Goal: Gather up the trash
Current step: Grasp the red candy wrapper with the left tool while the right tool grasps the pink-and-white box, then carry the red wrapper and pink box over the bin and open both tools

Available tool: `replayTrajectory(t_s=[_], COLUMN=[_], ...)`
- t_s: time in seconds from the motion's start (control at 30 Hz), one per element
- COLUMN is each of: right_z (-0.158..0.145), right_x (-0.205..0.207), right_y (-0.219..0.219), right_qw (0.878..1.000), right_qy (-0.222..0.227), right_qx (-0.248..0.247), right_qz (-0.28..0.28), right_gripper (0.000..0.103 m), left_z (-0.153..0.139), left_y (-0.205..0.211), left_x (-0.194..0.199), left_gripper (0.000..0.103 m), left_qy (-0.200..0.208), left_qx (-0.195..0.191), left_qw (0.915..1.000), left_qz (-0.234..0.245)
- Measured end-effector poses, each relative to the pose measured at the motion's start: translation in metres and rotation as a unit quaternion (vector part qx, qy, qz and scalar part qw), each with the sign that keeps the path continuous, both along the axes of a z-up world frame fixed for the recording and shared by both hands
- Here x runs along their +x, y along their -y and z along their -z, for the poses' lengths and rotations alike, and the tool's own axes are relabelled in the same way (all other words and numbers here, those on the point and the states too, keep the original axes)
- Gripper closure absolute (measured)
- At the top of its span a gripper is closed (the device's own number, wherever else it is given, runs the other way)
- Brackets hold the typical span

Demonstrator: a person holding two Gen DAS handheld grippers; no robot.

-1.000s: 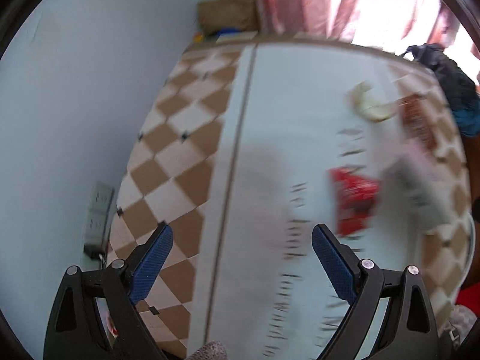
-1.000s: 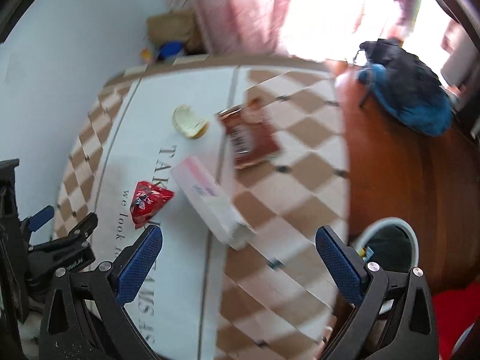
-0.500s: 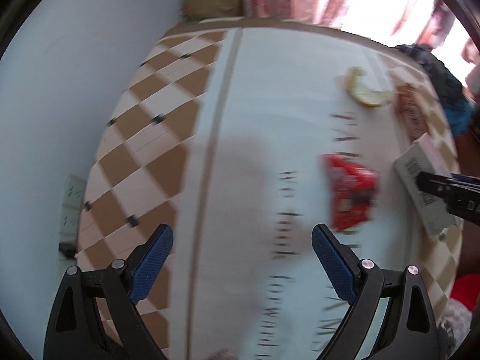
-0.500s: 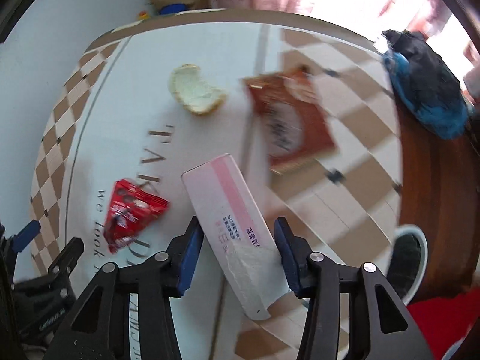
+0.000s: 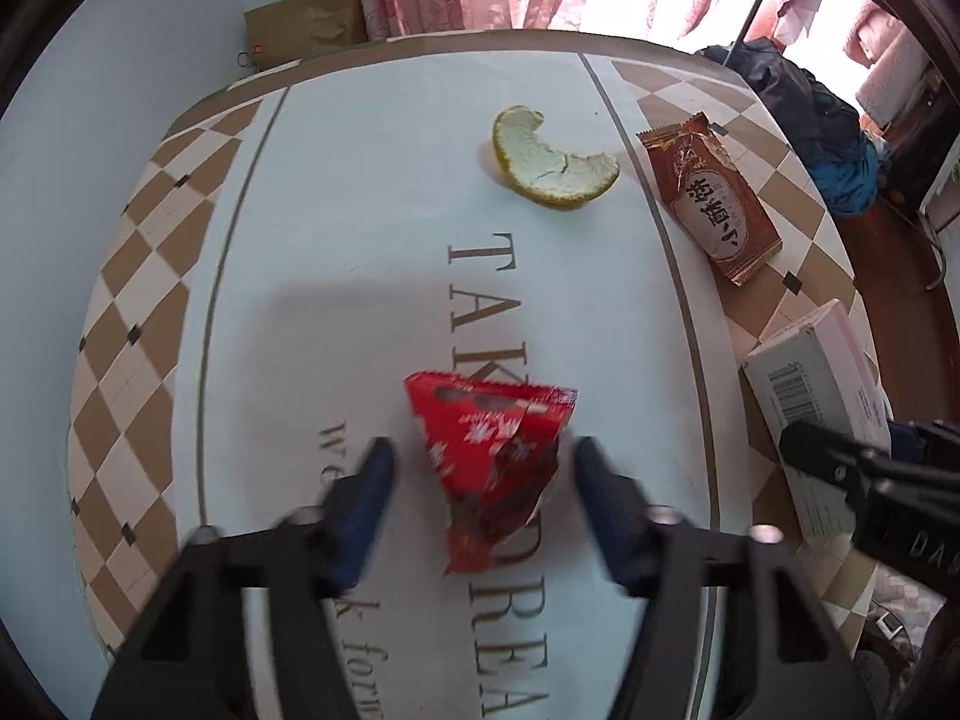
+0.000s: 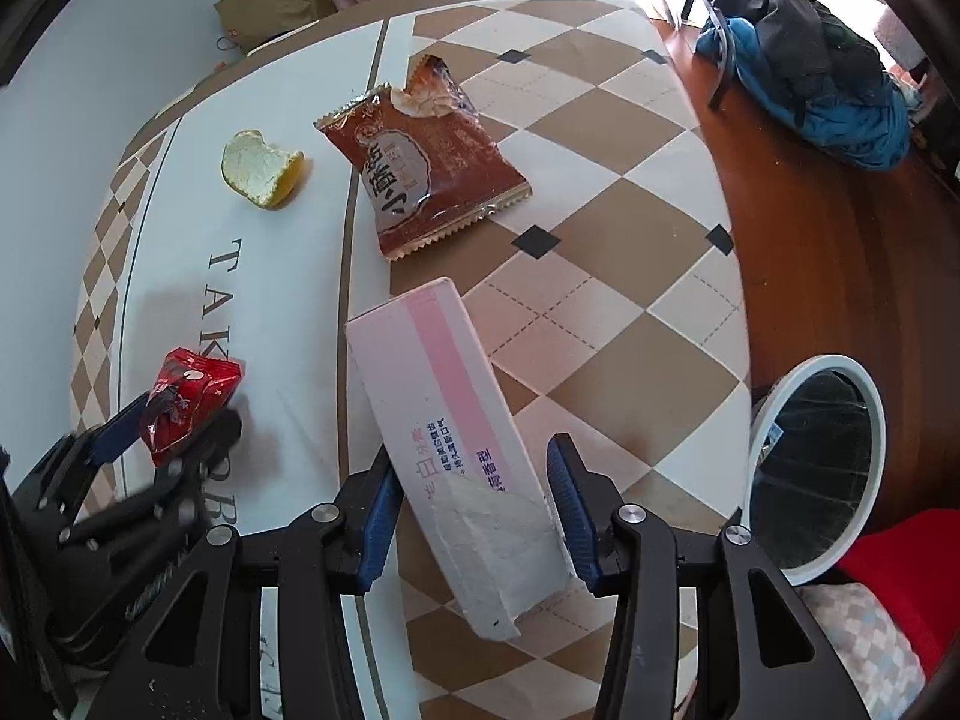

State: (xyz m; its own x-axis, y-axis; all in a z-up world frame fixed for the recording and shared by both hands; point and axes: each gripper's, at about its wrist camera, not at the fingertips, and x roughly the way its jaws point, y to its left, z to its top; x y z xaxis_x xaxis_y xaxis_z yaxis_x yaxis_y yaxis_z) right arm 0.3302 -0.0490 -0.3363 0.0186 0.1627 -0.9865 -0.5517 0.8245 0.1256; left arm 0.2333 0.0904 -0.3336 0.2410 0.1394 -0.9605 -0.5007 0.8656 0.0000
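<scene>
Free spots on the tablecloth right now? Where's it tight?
Bare: the checkered strip left of the red wrapper, and the white centre between the orange peel and that wrapper. Also checkers right of the brown snack packet. Crowded: near edge, where the left claw is closing around the wrapper and the right claw grips the pink box.

Bare tablecloth (image 5: 360, 228) left of peel (image 5: 549, 165), wrappers rightward.
</scene>
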Motion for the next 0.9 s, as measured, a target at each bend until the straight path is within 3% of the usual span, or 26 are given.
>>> replayTrajectory(t_s=[0.03, 0.23, 0.43, 0.67, 0.9], right_z=[0.003, 0.000, -0.017, -0.061, -0.126], right_x=[0.000, -0.003, -0.009, -0.026, -0.038], right_y=[0.000, -0.006, -0.007, 0.014, 0.073], right_qw=[1.000, 1.000, 0.999, 0.996, 0.986], right_qy=[-0.001, 0.022, 0.042, 0.062, 0.098], right_qx=[0.000, 0.009, 0.025, 0.068, 0.123], right_qz=[0.002, -0.007, -0.005, 0.009, 0.046], right_gripper=[0.053, 0.059, 0.060, 0.061, 0.061], left_z=[0.001, -0.012, -0.032, -0.084, -0.142], left_y=[0.000, 0.003, 0.006, 0.025, 0.070], left_x=[0.002, -0.003, -0.010, -0.033, -0.041], left_gripper=[0.066, 0.079, 0.080, 0.080, 0.080], left_qy=[-0.001, 0.016, 0.032, 0.074, 0.124], left_qx=[0.003, 0.023, 0.040, 0.062, 0.074], left_qw=[1.0000, 0.9996, 0.9987, 0.9954, 0.9893], left_qz=[0.001, 0.007, 0.002, -0.001, 0.025])
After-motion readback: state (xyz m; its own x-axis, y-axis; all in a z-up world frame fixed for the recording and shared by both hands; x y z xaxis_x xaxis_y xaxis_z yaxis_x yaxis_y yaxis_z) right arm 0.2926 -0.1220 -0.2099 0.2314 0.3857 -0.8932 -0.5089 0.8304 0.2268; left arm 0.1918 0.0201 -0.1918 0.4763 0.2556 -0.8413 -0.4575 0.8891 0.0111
